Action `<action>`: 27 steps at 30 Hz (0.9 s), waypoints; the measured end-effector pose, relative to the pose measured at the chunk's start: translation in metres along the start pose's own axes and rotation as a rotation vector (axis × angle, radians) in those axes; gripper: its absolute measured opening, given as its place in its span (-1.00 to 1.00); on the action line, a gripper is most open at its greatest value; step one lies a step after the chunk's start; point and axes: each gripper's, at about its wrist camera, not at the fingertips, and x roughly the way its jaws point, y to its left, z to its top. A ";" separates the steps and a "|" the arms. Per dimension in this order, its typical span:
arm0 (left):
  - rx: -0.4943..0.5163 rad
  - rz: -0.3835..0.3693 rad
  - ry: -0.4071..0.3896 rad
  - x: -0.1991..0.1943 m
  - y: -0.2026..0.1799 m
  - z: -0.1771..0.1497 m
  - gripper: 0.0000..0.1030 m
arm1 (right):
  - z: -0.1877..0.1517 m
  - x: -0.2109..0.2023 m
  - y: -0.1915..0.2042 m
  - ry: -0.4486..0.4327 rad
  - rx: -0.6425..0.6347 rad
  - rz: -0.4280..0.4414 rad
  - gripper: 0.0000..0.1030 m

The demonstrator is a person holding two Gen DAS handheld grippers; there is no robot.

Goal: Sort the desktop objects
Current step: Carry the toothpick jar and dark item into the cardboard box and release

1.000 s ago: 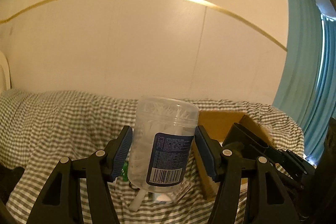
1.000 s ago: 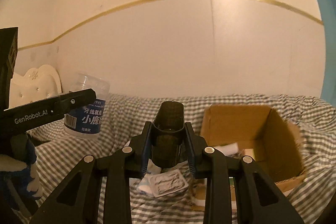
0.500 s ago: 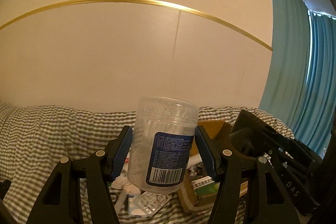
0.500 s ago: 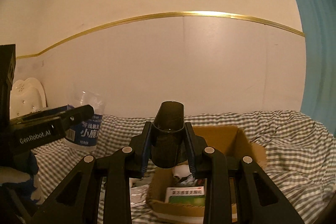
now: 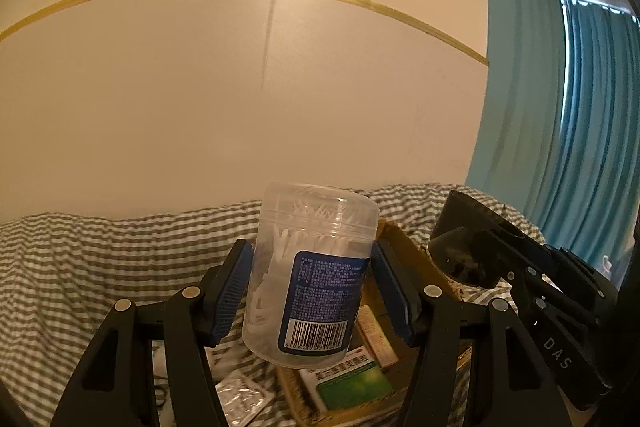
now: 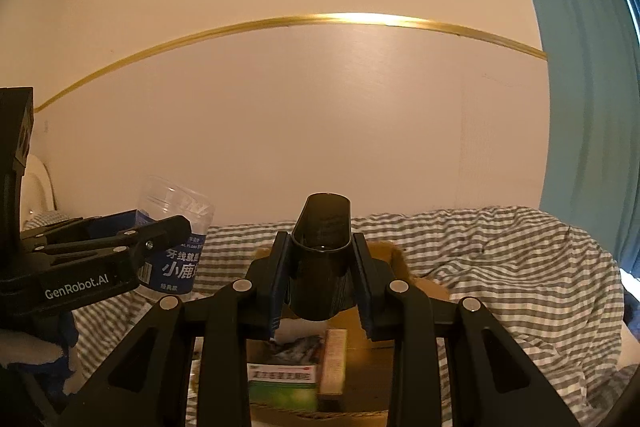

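My left gripper (image 5: 310, 261) is shut on a clear plastic jar of white floss picks (image 5: 316, 279) with a blue barcode label, held upright in the air. My right gripper (image 6: 320, 269) is shut on a black oval cup (image 6: 322, 247), mouth up. An open cardboard box (image 6: 394, 261) lies beneath both, its near part hidden behind the fingers. From the right wrist view the left gripper (image 6: 160, 239) and its jar (image 6: 176, 227) sit at the left. From the left wrist view the right gripper (image 5: 476, 255) and the cup (image 5: 460, 227) sit at the right.
The box (image 5: 406, 243) holds a green-and-white medicine carton (image 5: 352, 381) and a slim tan carton (image 6: 334, 363). A foil blister pack (image 5: 240, 401) lies left of it on the grey checked cloth (image 6: 500, 267). A teal curtain (image 6: 580, 67) hangs right. A gloved hand (image 6: 28, 351) shows low left.
Both grippers have swung to the right, carrying the jar and the cup. The cardboard box now lies right beneath them instead of off to the right. Neither grip has changed.
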 end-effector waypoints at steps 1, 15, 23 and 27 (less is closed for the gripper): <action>0.000 -0.004 0.007 0.005 -0.002 0.000 0.22 | -0.001 0.004 -0.004 0.005 0.006 -0.002 -0.44; -0.010 -0.041 0.149 0.093 -0.005 -0.013 0.22 | -0.024 0.054 -0.049 0.118 0.044 -0.040 -0.44; -0.027 -0.025 0.233 0.130 -0.003 -0.021 0.24 | -0.036 0.083 -0.057 0.182 0.036 -0.045 -0.42; -0.046 -0.033 0.245 0.141 -0.006 -0.017 0.55 | -0.039 0.094 -0.065 0.192 0.042 -0.073 -0.31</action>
